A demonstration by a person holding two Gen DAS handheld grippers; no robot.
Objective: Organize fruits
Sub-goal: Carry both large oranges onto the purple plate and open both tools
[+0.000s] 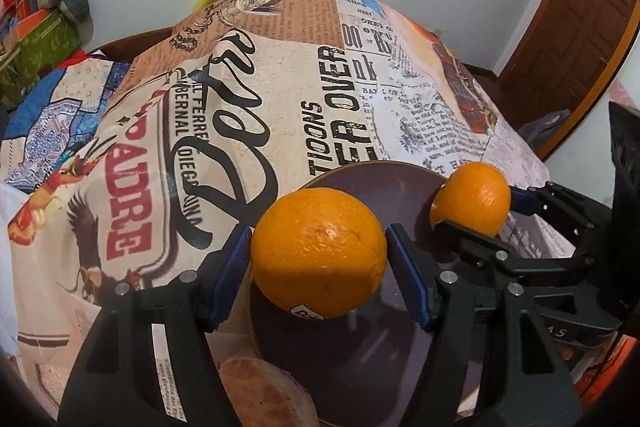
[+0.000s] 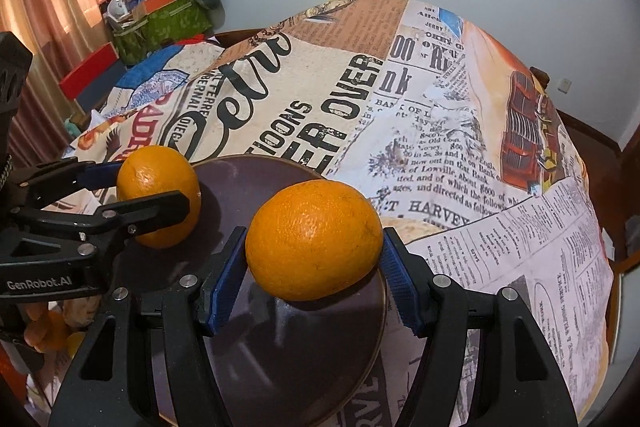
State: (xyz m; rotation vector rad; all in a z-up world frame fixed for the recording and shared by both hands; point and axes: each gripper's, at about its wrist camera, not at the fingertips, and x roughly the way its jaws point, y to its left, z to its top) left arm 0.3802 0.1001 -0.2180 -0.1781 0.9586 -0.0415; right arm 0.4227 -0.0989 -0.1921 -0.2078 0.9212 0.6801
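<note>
Left wrist view: our left gripper (image 1: 318, 259) jaws clamp an orange (image 1: 318, 251) at lower centre over the dark plate (image 1: 360, 183); right gripper (image 1: 476, 205) grips a second orange (image 1: 472, 197) at right | Right wrist view: our right jaws pinch that orange at centre above the plate, tabletop (image 2: 440, 147) behind.

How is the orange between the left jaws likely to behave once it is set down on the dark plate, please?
The orange looks round and firm, so it would probably roll across the smooth dark plate. Its glossy peel may slip against the blue pads.
</note>
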